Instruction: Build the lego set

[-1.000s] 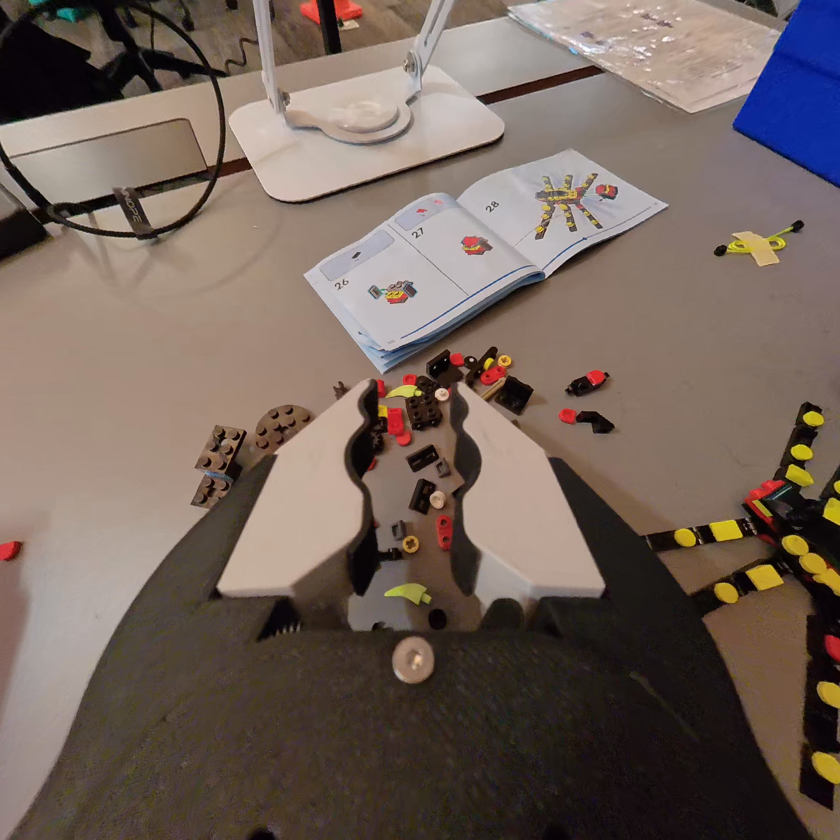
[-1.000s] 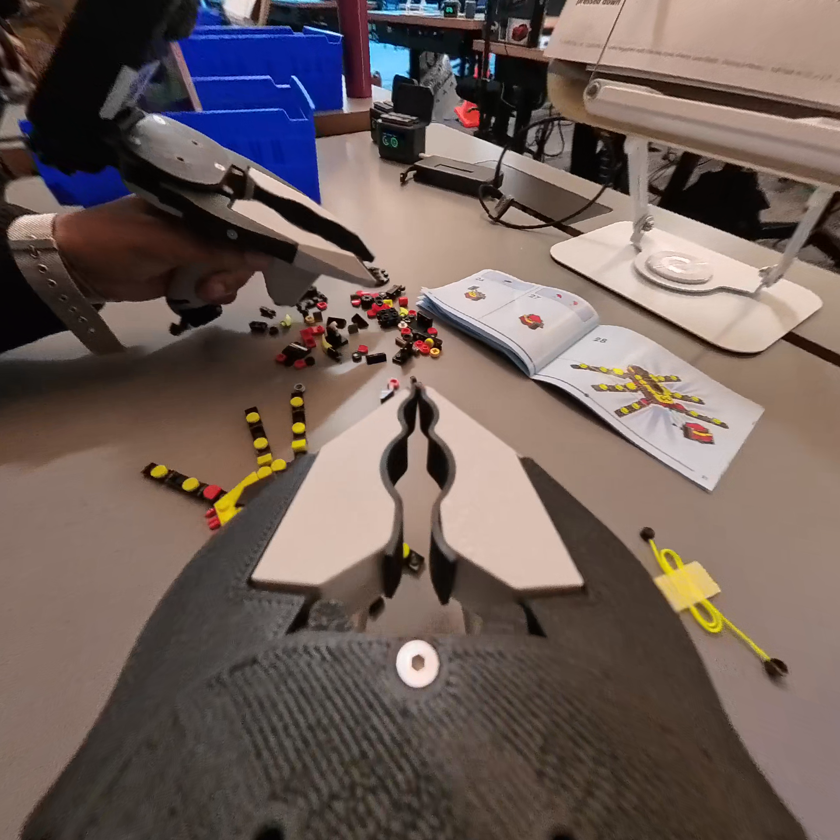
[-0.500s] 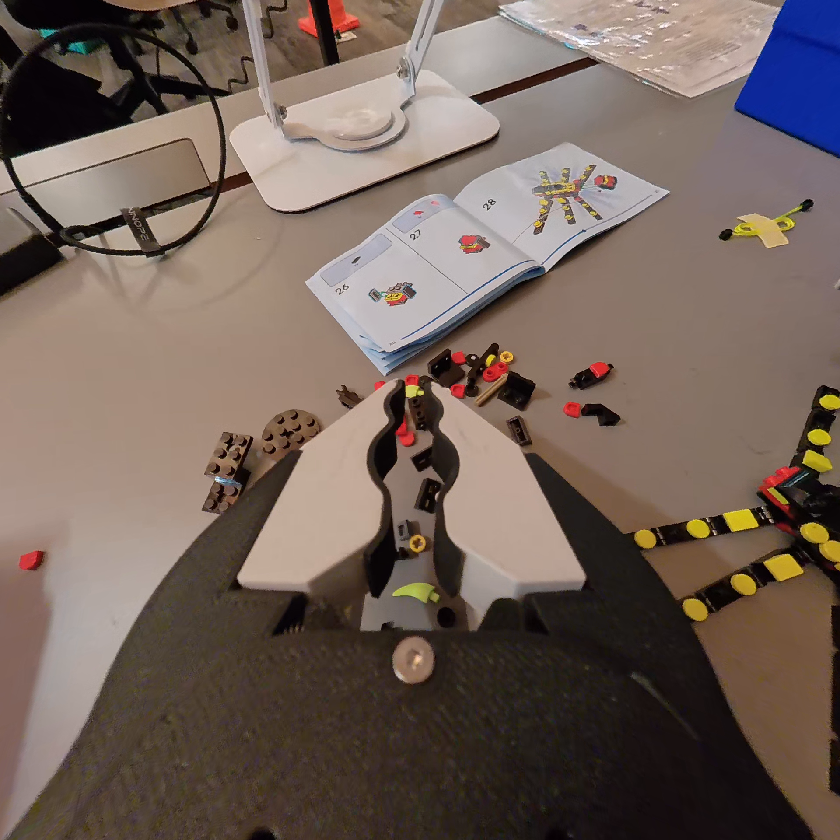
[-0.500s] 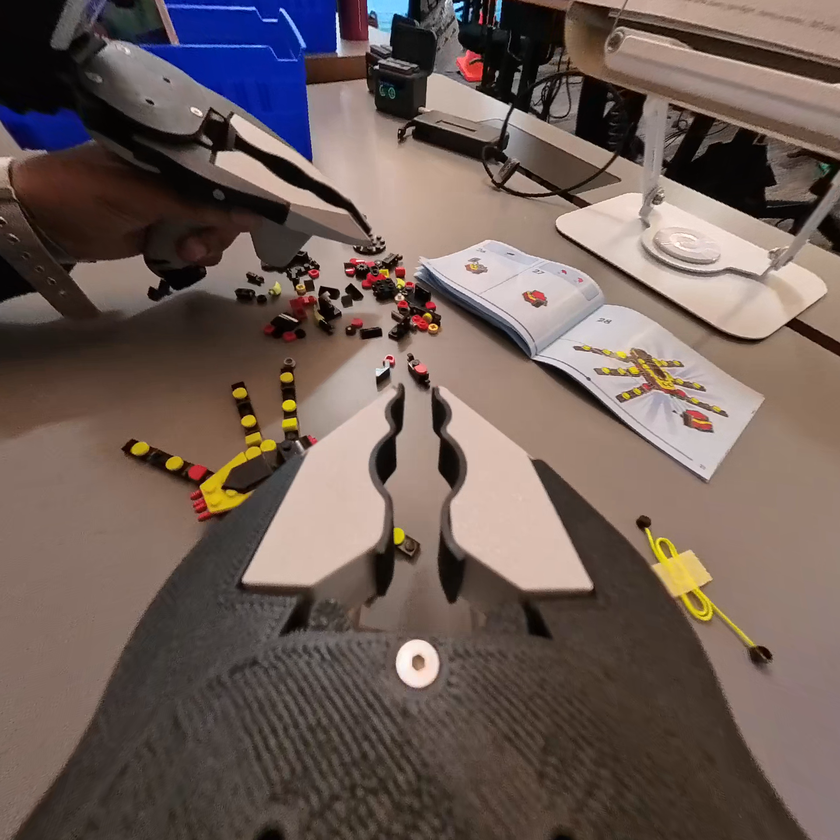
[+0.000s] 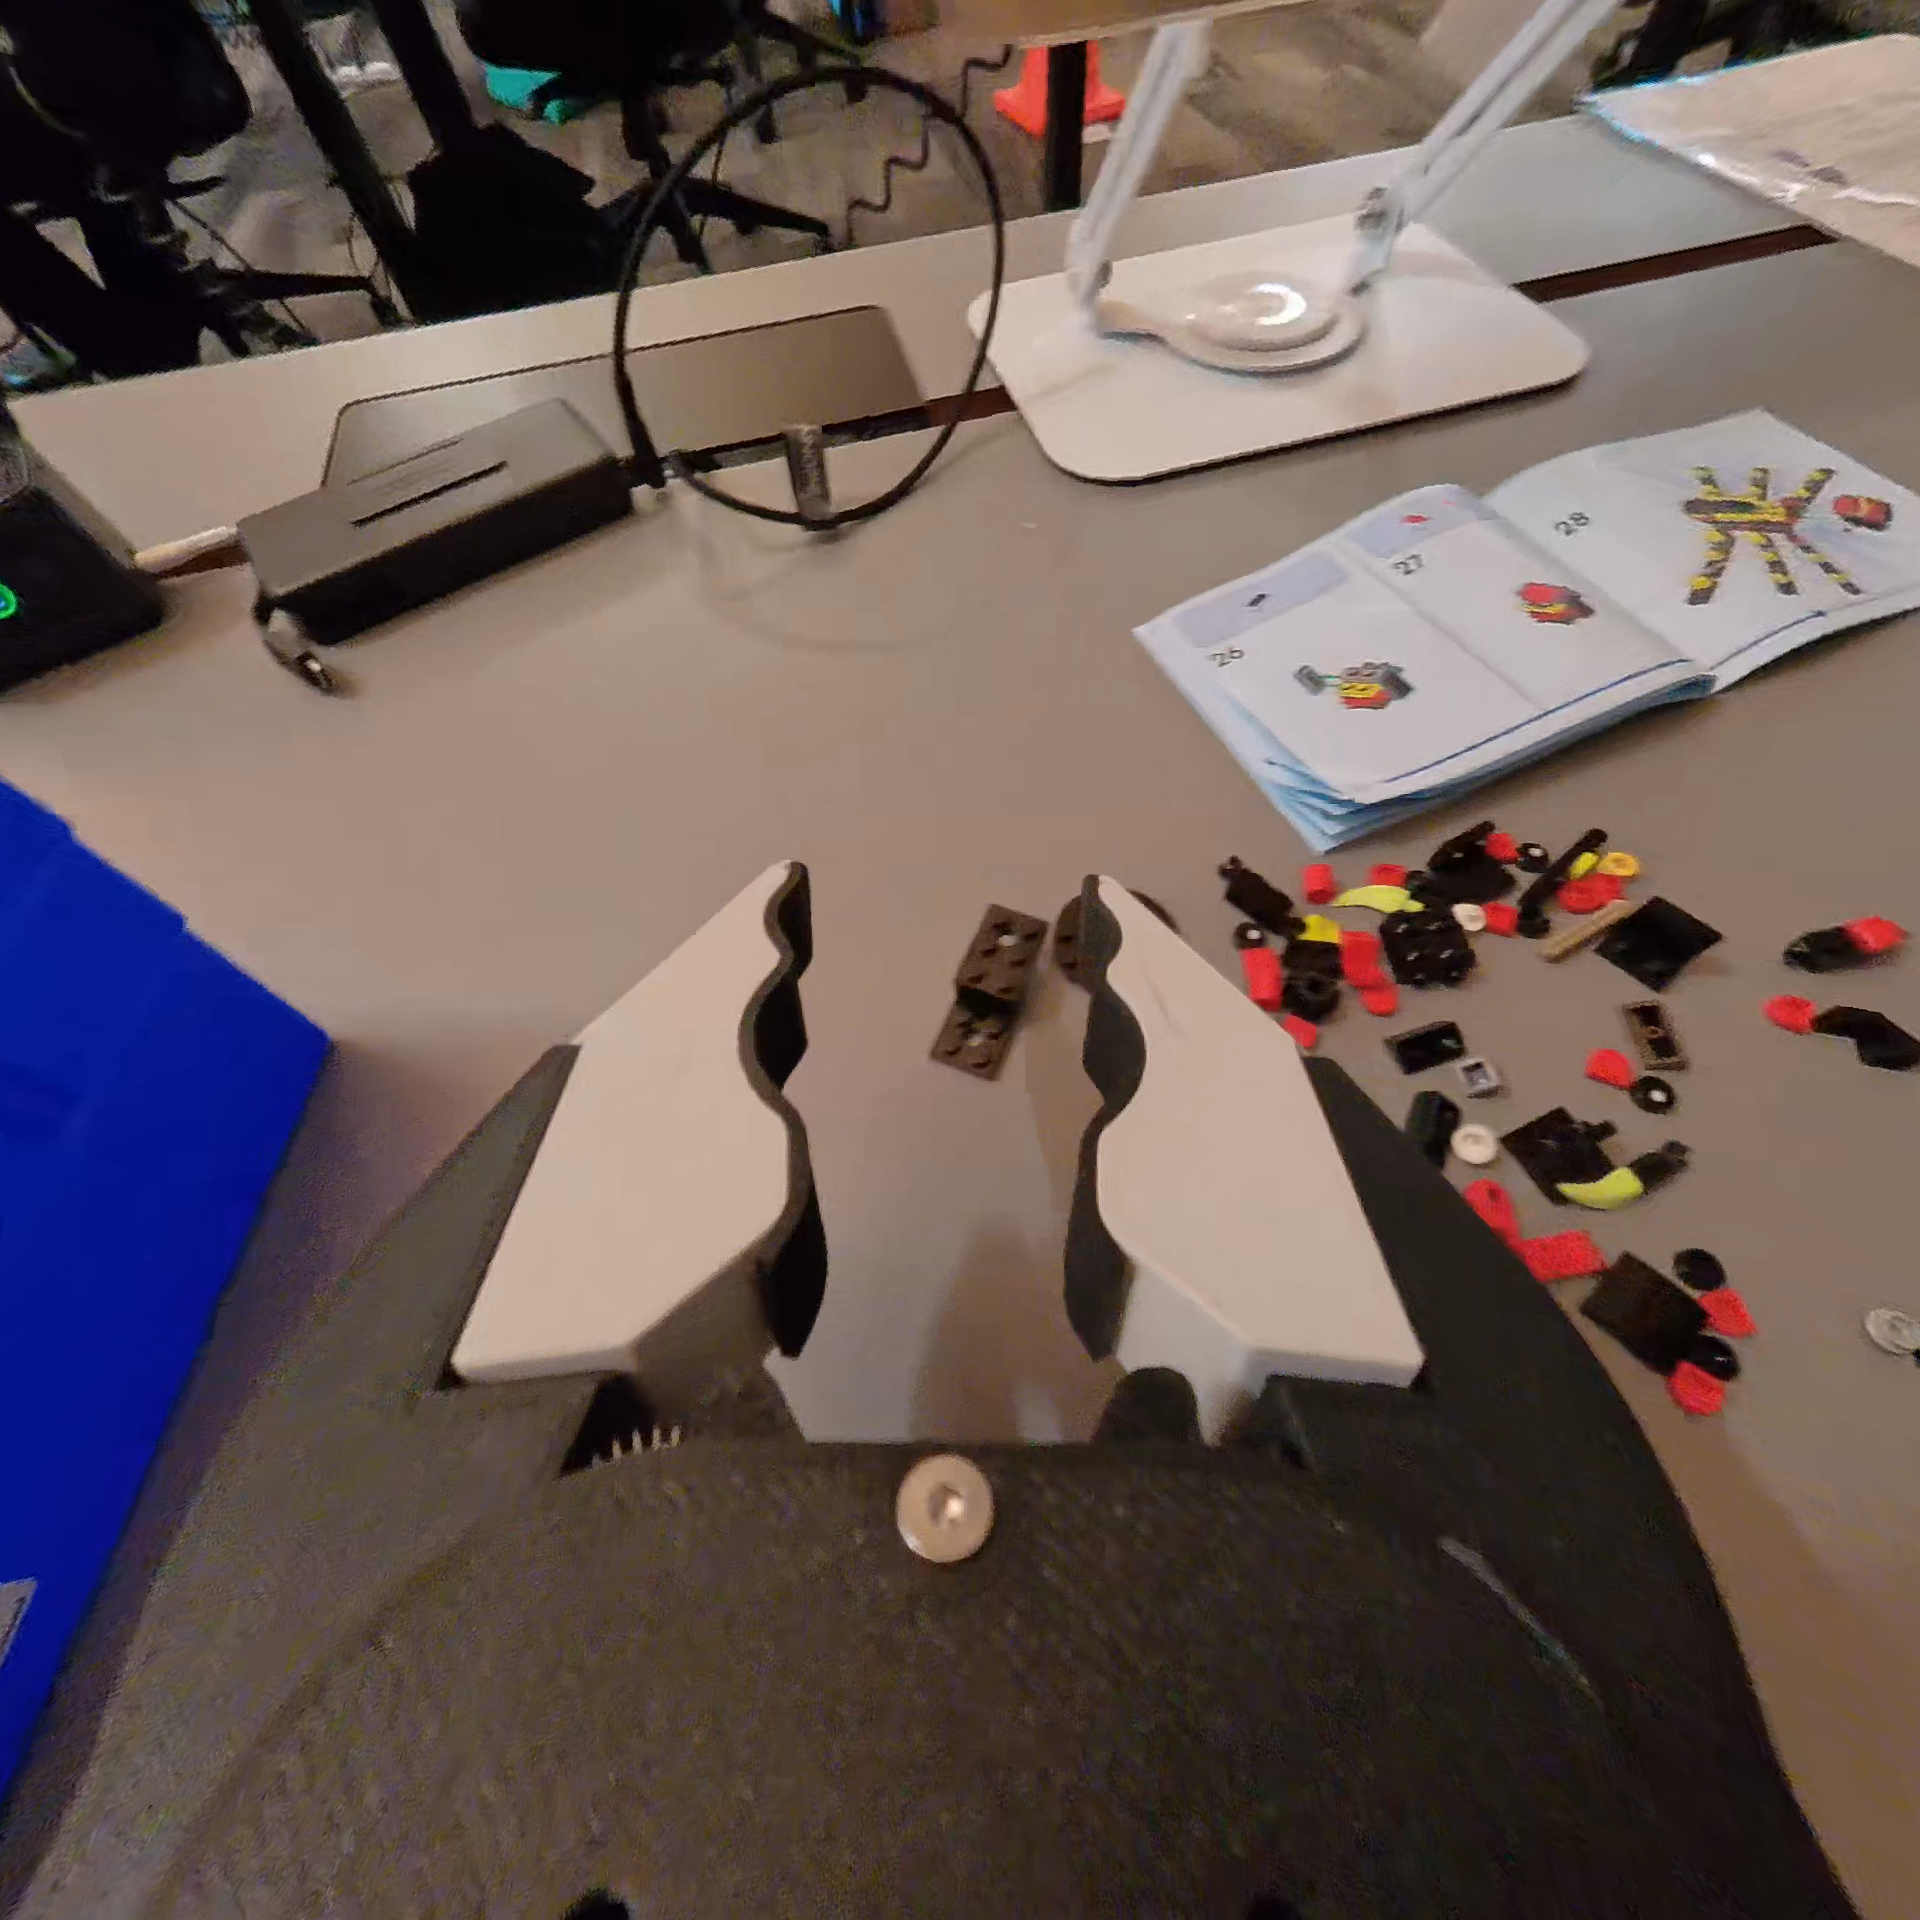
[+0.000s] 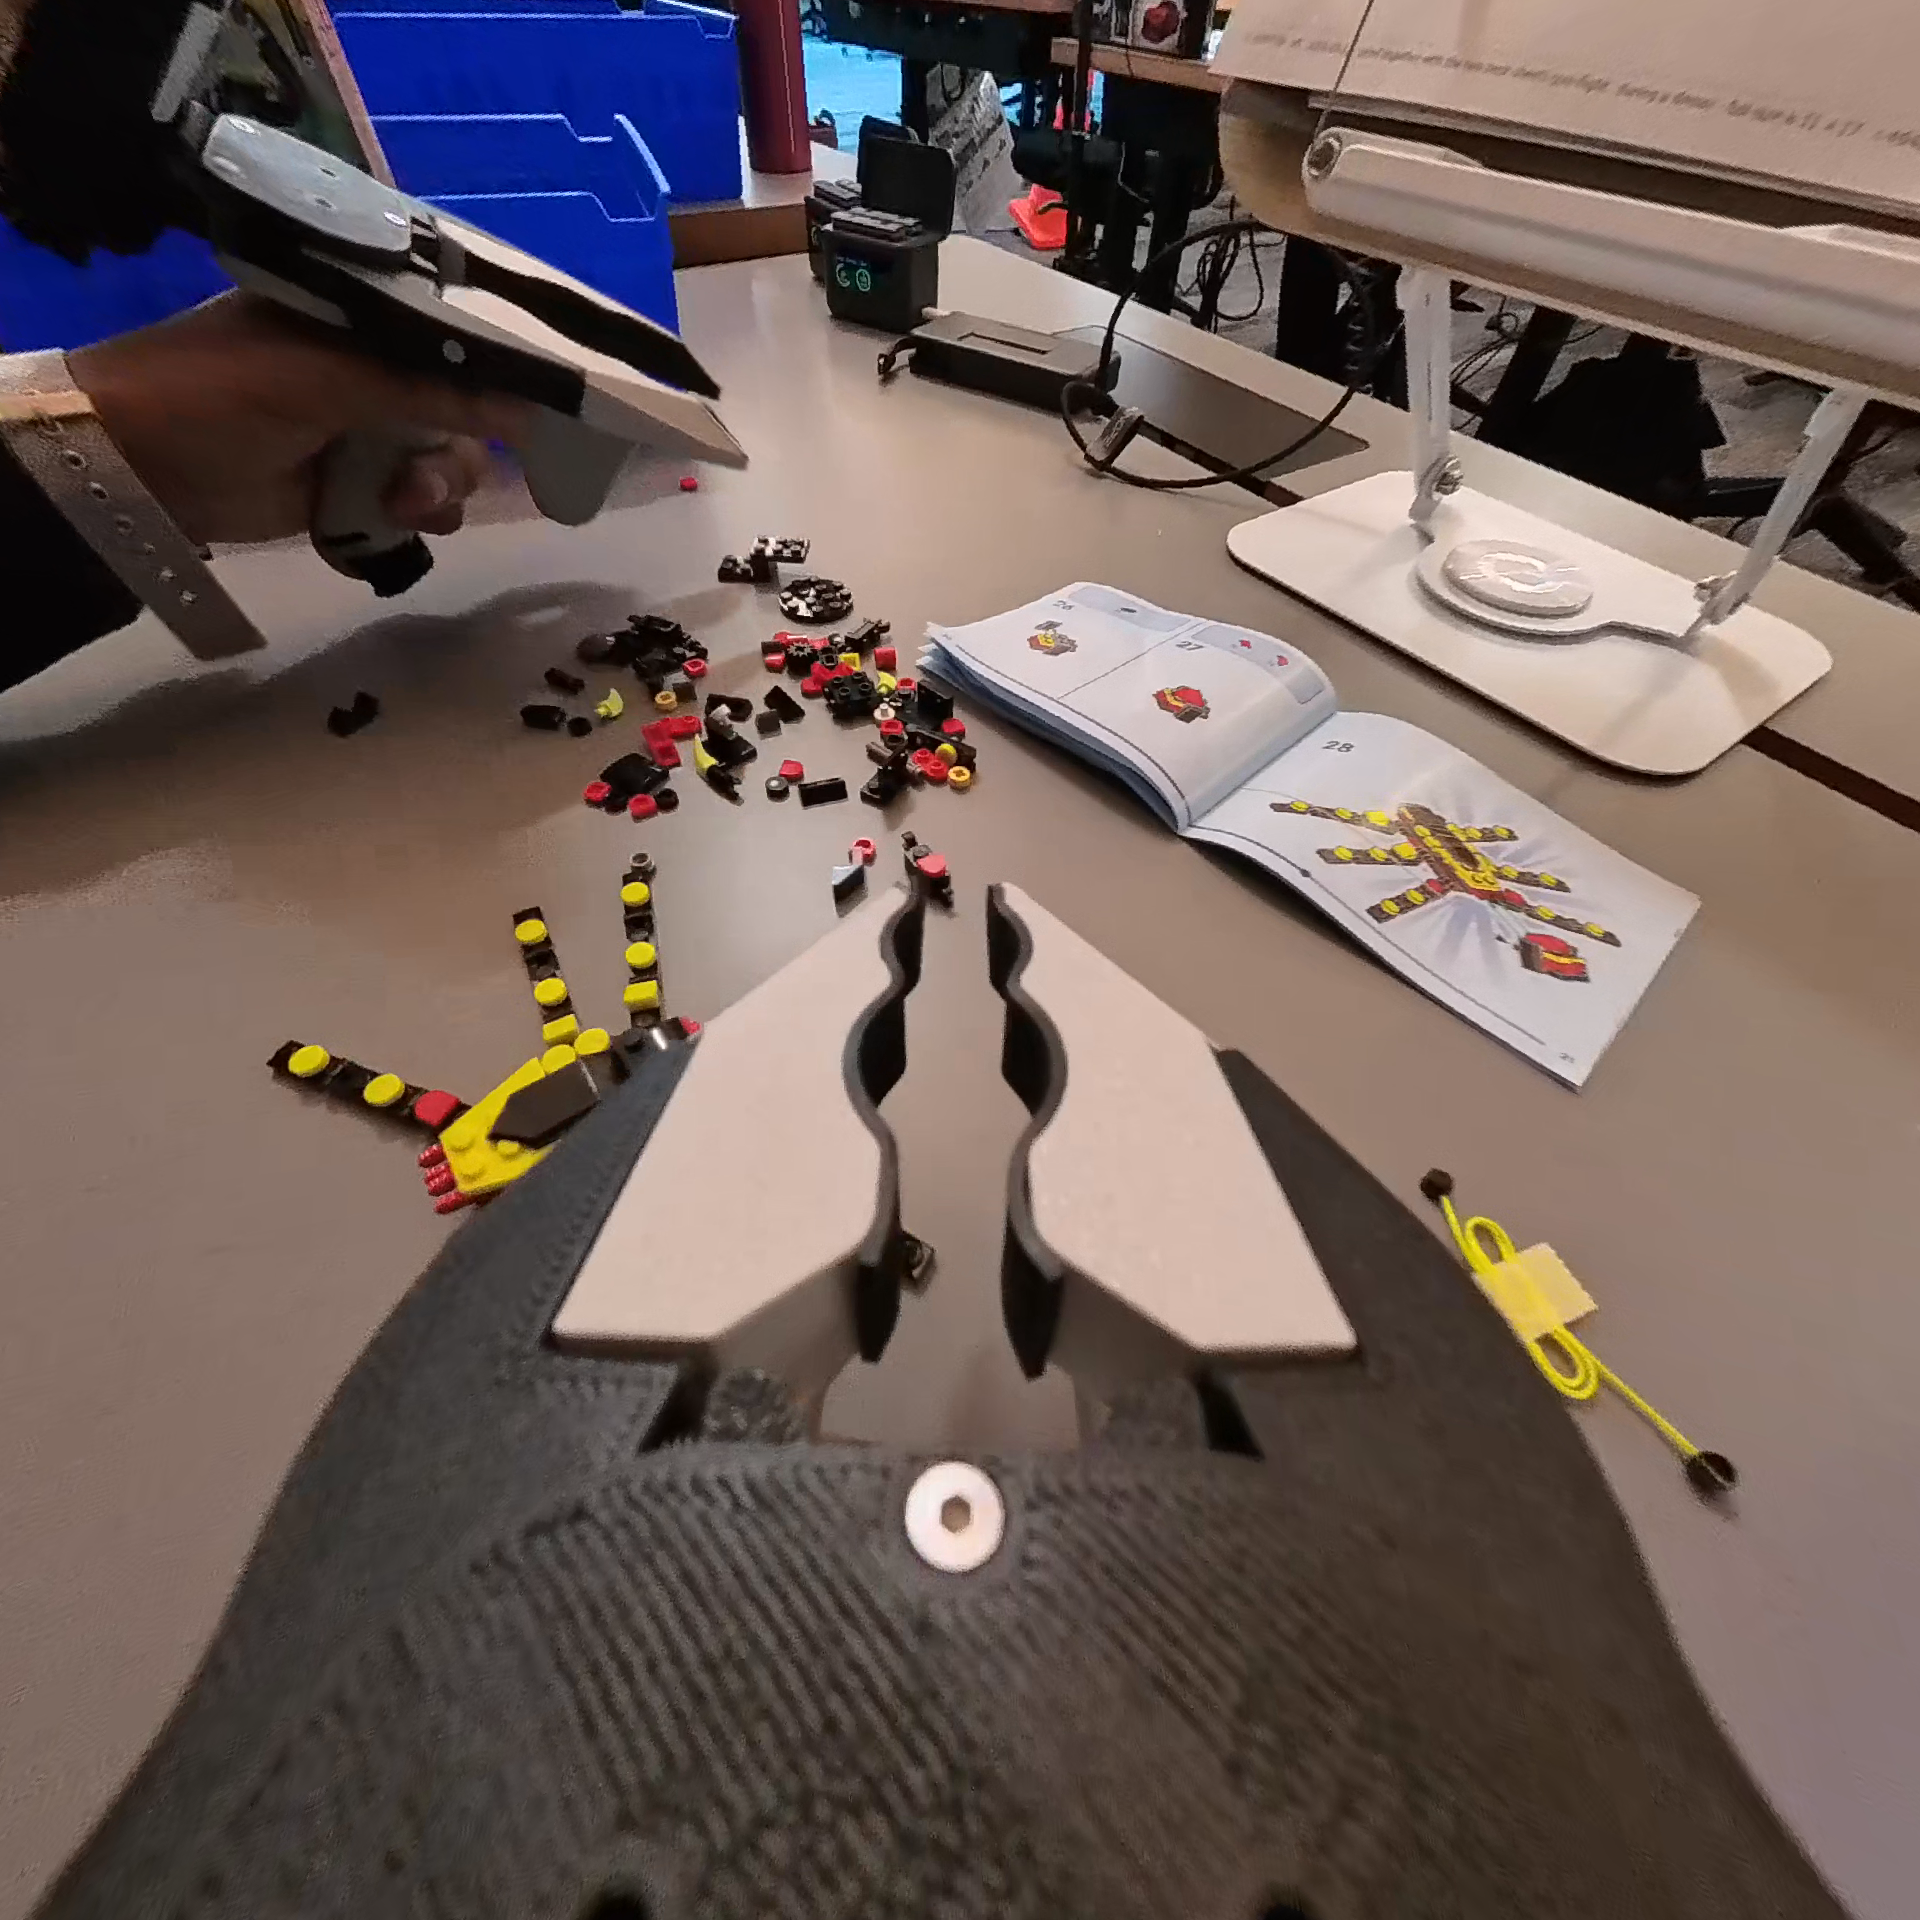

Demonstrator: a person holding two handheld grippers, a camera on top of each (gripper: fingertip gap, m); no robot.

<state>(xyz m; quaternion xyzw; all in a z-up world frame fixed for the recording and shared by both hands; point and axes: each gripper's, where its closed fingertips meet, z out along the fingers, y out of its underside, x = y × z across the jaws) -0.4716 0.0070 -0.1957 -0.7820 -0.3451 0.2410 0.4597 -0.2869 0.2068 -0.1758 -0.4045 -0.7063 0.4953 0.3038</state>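
The left gripper [image 5: 940, 894] is held above the grey worktop [image 5: 727, 727] with its fingers [image 5: 665, 1122] spread wide and nothing between them; a small stack of black studded plates [image 5: 989, 987] is framed in the gap, with a round black studded plate [image 6: 816, 598] just beside it. The right gripper [image 6: 954, 899] is held with its fingers narrowly apart and empty, above the part-built black-and-yellow spider model with a red-toothed yellow head [image 6: 520, 1101].

If the left gripper is lowered as aimed, the stack may be caught on a corner and pushed along the worktop or twisted apart rather than gripped, since it lies at an angle to the fingers. The round plate may be nudged by the right-hand finger. The scatter of loose black, red and yellow pieces [image 5: 1507, 1039] lies near, and could be swept by the gripper body. The open pale-blue instruction booklet [image 6: 1299, 790] lies well apart from both grippers.

Compared with a second ago, the left gripper has been swung leftward off the loose pieces, which were then seen between its fingers, and opened much wider. The right gripper has been opened slightly from nearly closed.
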